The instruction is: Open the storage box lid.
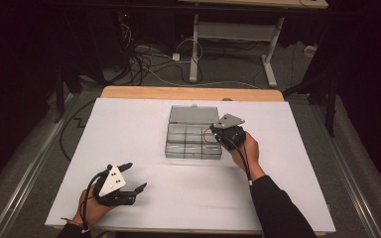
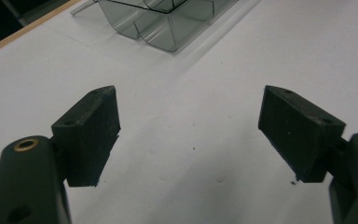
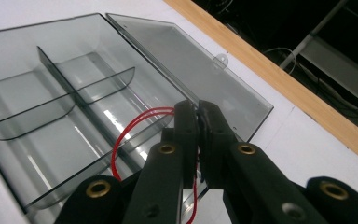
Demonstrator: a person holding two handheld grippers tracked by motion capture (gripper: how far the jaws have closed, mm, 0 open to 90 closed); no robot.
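A clear plastic compartment box [image 1: 192, 140] lies on the white table top [image 1: 144, 124] with its lid [image 1: 192, 115] folded back flat. My right gripper [image 1: 224, 132] hangs over the box's right end. In the right gripper view its jaws are shut on a thin red wire [image 3: 121, 140] that loops out to the left above a compartment of the box [image 3: 51, 112]; the lid [image 3: 191, 74] lies beyond. My left gripper [image 1: 135, 177] rests low near the table's front left, open. In the left gripper view nothing lies between its fingers [image 2: 93, 130], and a corner of the box [image 2: 158, 23] shows ahead.
The wooden table edge [image 1: 193, 93] runs along the far side. Beyond it, on the dark floor, lie cables [image 1: 144, 62] and a desk frame's legs [image 1: 194, 49]. Bare white surface stretches around the box.
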